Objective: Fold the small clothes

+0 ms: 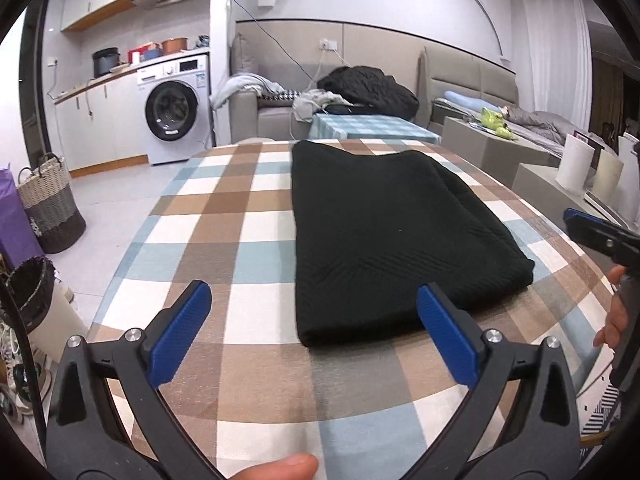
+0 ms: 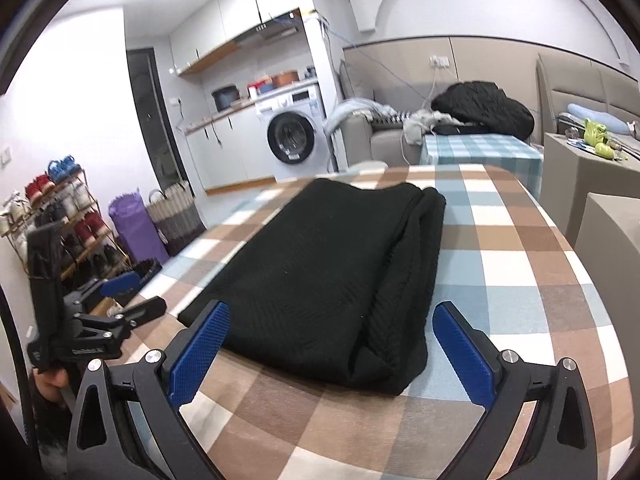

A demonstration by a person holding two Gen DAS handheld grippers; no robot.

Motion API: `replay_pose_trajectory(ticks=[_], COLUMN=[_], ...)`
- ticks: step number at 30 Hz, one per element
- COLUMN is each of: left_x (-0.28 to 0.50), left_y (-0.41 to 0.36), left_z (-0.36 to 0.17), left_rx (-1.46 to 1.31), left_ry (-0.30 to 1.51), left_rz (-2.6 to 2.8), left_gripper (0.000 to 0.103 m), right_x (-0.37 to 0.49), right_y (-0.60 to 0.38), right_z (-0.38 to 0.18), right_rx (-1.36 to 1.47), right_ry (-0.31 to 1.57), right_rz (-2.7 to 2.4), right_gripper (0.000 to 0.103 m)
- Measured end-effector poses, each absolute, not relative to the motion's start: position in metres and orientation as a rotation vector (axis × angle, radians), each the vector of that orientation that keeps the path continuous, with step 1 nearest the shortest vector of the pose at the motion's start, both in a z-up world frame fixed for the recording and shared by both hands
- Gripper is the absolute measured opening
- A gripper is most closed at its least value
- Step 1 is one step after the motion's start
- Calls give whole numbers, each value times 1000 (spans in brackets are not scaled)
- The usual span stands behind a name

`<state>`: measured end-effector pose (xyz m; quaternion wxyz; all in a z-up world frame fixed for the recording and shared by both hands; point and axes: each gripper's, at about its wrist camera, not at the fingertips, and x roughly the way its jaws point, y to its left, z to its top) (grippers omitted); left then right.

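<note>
Now bring both wide-open, empty claws, left claw [image 1: 314, 312] and right claw [image 2: 330, 334], under black garment's [image 1: 384, 232] near hem, then fold away evenly.

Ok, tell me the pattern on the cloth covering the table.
The tablecloth is checked in brown, white and light blue; clearest in the left wrist view.

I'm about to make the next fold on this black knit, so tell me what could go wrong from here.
1. The black knit is already stacked in thick layers at its right edge; open right tongs might pinch only the top layer, so the fold could splay.
2. Open left tongs sit off its near left corner, so uneven lifting might skew it.
3. The checked tablecloth could get pinched along.
</note>
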<state>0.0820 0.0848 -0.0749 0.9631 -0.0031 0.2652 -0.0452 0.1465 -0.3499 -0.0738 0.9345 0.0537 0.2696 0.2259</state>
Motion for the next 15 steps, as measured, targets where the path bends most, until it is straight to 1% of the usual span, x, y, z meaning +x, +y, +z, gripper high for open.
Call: replay_pose_trajectory(ticks=[5,9,15], left_x=[80,76,75], left_y=[89,83,73], left_z=[-82,-85,-91], left_rx=[-46,-7,37], left_ry=[510,473,474], left_rz=[-96,-83,-87], left_gripper=[102,102,102], right_x=[136,135,137], right_y=[-353,-353,-354], right_z=[-81,-88,-96], right_rx=[128,118,110], right_ry=[478,463,473], right_rz=[477,471,477], right_gripper=[103,103,103])
